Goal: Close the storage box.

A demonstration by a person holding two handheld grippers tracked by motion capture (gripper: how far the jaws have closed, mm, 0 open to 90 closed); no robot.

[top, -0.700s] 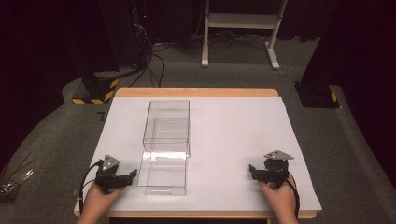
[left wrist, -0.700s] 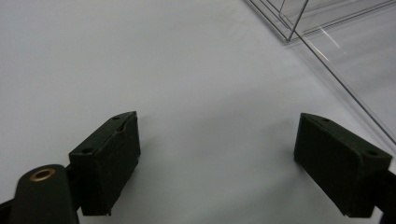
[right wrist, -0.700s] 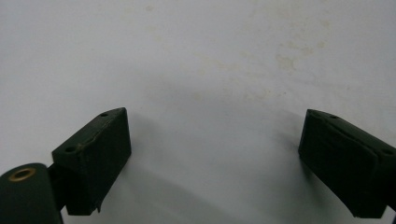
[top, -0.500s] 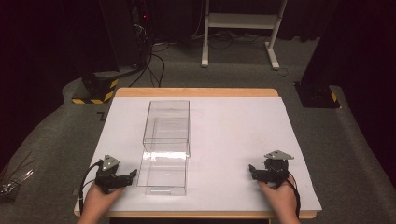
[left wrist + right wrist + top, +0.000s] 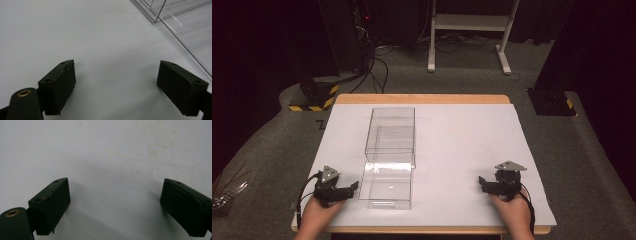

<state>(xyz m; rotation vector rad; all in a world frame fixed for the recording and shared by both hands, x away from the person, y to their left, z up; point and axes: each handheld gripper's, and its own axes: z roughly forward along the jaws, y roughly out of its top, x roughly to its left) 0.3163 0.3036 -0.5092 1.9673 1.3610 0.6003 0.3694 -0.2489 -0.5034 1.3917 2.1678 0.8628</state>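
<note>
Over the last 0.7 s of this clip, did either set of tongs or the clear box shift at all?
Nothing visibly changed. The left tongs rest open on the white sheet beside the clear plastic box, apart from it. The right tongs rest open near the sheet's right edge. Nothing was gripped or let go.

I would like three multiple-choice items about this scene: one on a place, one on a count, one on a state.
1. Where does the clear box stand?
A. nearer the left gripper
B. nearer the right gripper
C. on the floor

2. How many grippers rest on the white sheet?
A. one
B. two
C. three

3. How do the left gripper's jaws stand?
A. shut on the box
B. shut on nothing
C. open, with nothing between them

Key: 1 A, the box lies close beside it. 2 B, one at each near corner. 3 C, bare sheet shows between them.
</note>
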